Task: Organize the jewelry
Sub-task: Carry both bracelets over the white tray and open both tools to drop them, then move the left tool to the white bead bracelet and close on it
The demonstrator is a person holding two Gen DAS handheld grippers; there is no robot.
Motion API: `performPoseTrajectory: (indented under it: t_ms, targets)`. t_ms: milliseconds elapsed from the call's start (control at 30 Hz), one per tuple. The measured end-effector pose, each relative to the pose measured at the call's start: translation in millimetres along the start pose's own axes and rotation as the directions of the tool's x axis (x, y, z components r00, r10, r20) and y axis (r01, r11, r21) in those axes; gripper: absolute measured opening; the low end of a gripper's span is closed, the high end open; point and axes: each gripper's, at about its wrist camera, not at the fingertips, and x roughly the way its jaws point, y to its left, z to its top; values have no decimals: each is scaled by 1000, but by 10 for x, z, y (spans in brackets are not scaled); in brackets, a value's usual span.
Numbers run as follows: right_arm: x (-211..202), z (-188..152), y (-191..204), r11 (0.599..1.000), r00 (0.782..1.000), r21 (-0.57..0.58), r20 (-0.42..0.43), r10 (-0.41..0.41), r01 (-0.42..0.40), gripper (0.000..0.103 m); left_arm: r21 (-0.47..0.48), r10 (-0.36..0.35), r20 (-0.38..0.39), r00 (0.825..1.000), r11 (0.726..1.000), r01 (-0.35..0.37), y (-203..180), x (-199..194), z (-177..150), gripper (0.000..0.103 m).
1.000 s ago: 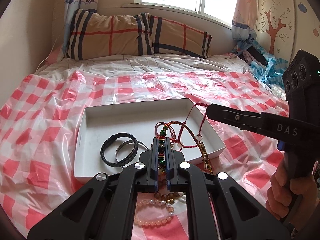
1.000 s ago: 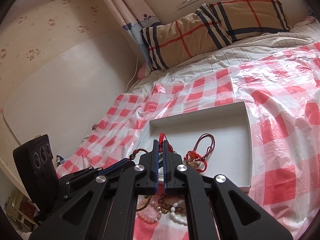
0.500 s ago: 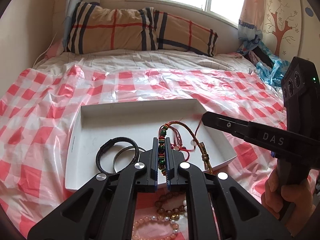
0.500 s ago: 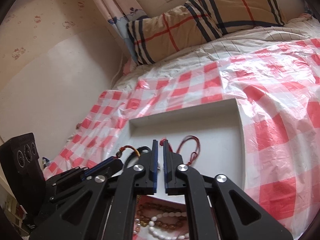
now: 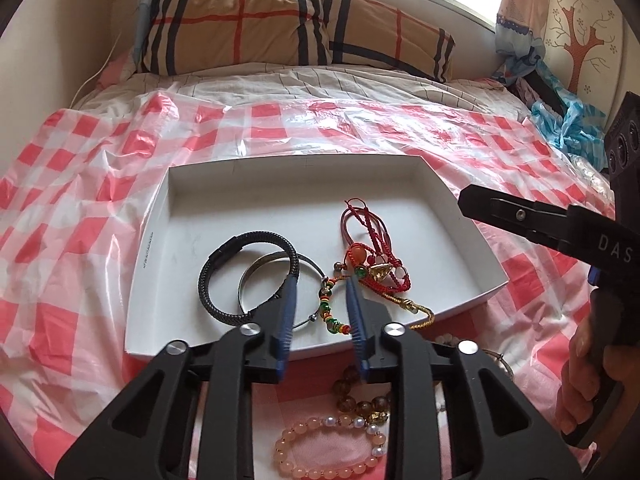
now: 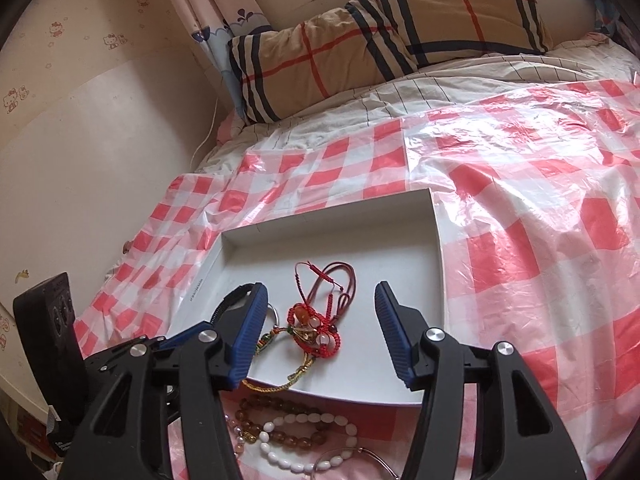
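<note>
A shallow white tray [image 5: 154, 248] lies on the checked sheet. In it are a black braided bracelet [image 5: 216, 264], a silver bangle [image 5: 256, 276], a red cord bracelet [image 5: 372, 256] and a colourful beaded cord [image 5: 328, 308]. My left gripper [image 5: 322, 284] hovers over the tray's near edge, its jaws opening. The beaded cord lies loose between its fingers, untouched by the pads. My right gripper [image 6: 320, 292] is also opening, its fingers wide either side of the red cord bracelet [image 6: 316, 332], which rests on the tray floor. From the left wrist, the right gripper [image 5: 468, 200] reaches in over the tray's right rim.
In front of the tray on the sheet lie a pink bead bracelet [image 5: 332, 452], a brown bead bracelet [image 6: 280, 408], a white bead bracelet [image 6: 308, 444] and a thin ring bangle [image 6: 360, 456]. Striped pillows [image 5: 280, 28] line the far end of the bed. A wall stands at the left.
Both grippers were shut on the cord bracelets and have opened. The beaded cord and red cord now lie in the tray. Both hands sank closer to the tray.
</note>
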Motion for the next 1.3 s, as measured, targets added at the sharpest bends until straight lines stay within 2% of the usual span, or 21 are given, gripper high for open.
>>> performPoseTrajectory:
  t_ms: [133, 300, 533, 733, 900, 1100, 1200, 1233, 1300]
  targets:
    - [-3, -11, -86, 999, 1000, 27, -12, -18, 18, 60, 21, 11, 10, 1000, 1000, -11, -25, -54, -17, 34]
    - [-22, -27, -178, 998, 999, 50, -27, -43, 45, 61, 76, 8, 7, 1000, 997, -8, -109, -112, -68, 37]
    - [-84, -126, -344, 991, 990, 84, -102, -94, 102, 65, 156, -11, -4, 1000, 988, 11, -277, -169, -140, 40]
    - [-212, -155, -383, 984, 992, 141, -90, -93, 105, 68, 140, 2, -50, 999, 990, 5, -243, -14, -164, 40]
    - [-201, -193, -339, 986, 990, 129, -108, -92, 106, 68, 113, 5, -46, 999, 994, 0, -219, 77, -105, 48]
    - [-228, -307, -272, 986, 978, 88, -167, -127, 143, 68, 129, 8, -29, 1000, 992, -5, -233, 1, -92, 48]
    - [-277, -484, -200, 983, 960, 15, -218, -177, 184, 68, 152, -32, -40, 999, 988, 38, -233, -118, -132, 48]
    - [-295, -548, -181, 981, 954, -8, -230, -191, 195, 68, 179, -64, -67, 996, 981, 75, -262, -146, -166, 48]
    - [-340, -692, -138, 975, 942, -55, -252, -224, 217, 68, 244, -74, -93, 993, 965, 95, -342, -158, -226, 48]
